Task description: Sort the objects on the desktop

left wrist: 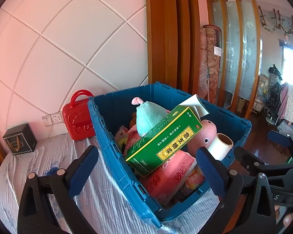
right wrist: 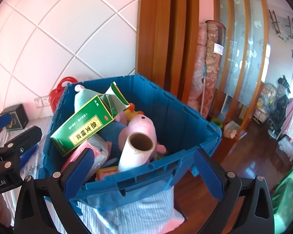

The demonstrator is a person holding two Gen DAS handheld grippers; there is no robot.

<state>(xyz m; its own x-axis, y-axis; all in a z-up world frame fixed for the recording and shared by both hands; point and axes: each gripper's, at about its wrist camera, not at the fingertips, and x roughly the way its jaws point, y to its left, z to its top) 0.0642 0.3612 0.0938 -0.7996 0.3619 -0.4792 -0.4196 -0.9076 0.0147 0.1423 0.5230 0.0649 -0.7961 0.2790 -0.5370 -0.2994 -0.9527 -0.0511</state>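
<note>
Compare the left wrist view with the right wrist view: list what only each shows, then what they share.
Only the left wrist view shows the pink plush's eye and the whole red case.

Only the right wrist view shows the green box's torn-open top flap, the yellow toy behind it, and the roll's hollow core.

Both show the blue crate, green box, white roll, mint plush, black box, and an open, empty tool: left tool, right tool.
</note>
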